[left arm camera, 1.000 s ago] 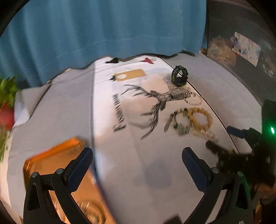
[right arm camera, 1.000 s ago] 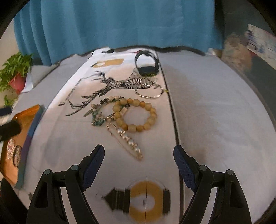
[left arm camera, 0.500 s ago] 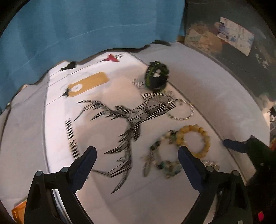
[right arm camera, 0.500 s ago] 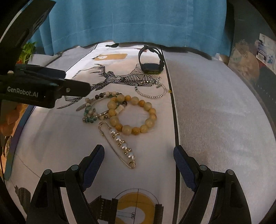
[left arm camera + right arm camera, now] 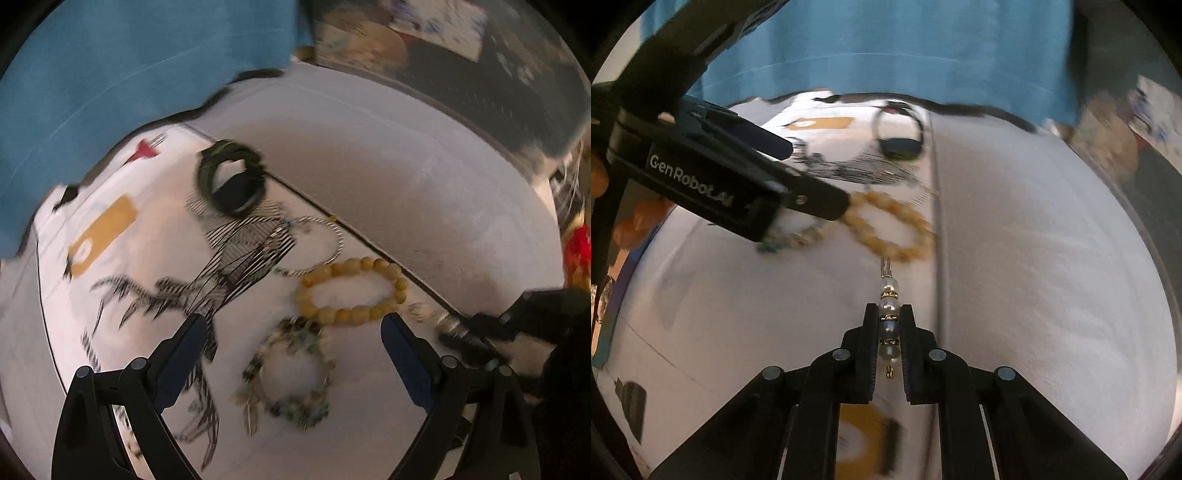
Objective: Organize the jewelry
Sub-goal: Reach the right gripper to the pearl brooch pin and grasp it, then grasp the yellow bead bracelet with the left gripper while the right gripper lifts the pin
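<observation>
My right gripper [image 5: 889,314] is shut on a pearl pin brooch [image 5: 888,317] that lies on the white printed cloth [image 5: 738,295]. It also shows in the left wrist view [image 5: 461,332]. My left gripper [image 5: 291,332] is open, with its fingers either side of a green and cream stone bracelet [image 5: 291,376]. A yellow bead bracelet [image 5: 351,291] lies just beyond it. A thin silver bangle [image 5: 314,243] and a black and green band [image 5: 232,181] lie farther back. The left gripper shows in the right wrist view [image 5: 820,199] over the bracelets.
The grey tabletop [image 5: 424,184] runs to the right of the cloth, with a blue curtain [image 5: 129,62] behind. An orange tray [image 5: 613,236] with jewelry sits at the far left edge of the right wrist view. Clutter lies past the table's right edge [image 5: 576,251].
My right gripper moved down and shut on the pearl pin brooch. My left gripper swung right from the orange tray to above the stone bracelet.
</observation>
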The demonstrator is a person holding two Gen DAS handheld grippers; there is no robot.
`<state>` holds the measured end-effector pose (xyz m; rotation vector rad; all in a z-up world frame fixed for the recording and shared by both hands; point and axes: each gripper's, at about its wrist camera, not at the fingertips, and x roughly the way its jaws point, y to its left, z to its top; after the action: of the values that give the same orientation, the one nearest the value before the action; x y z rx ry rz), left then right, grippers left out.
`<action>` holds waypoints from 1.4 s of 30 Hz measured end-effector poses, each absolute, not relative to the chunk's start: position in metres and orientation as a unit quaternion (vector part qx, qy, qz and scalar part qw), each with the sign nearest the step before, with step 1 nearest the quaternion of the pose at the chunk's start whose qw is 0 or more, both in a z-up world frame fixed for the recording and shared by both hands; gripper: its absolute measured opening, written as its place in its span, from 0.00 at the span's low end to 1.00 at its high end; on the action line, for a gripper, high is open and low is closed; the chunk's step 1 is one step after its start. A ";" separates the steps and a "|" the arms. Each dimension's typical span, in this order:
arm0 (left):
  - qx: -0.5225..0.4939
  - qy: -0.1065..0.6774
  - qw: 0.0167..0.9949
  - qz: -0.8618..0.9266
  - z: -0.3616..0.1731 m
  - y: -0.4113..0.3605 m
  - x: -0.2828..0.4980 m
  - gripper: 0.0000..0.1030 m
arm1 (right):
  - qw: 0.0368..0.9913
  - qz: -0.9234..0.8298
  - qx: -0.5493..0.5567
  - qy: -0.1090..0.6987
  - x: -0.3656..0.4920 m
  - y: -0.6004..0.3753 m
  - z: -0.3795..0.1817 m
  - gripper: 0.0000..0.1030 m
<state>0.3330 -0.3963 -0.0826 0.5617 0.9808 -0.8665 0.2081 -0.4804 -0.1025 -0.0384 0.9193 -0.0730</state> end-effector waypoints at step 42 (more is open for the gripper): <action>0.148 0.375 0.839 -0.366 0.074 -0.274 0.172 0.09 | 0.934 -0.044 0.037 0.354 0.087 -0.433 0.019 0.11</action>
<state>0.1718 -0.2740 0.0738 0.3136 0.7940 -0.7738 0.0865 -0.4332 0.0194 0.0755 0.7234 -0.0894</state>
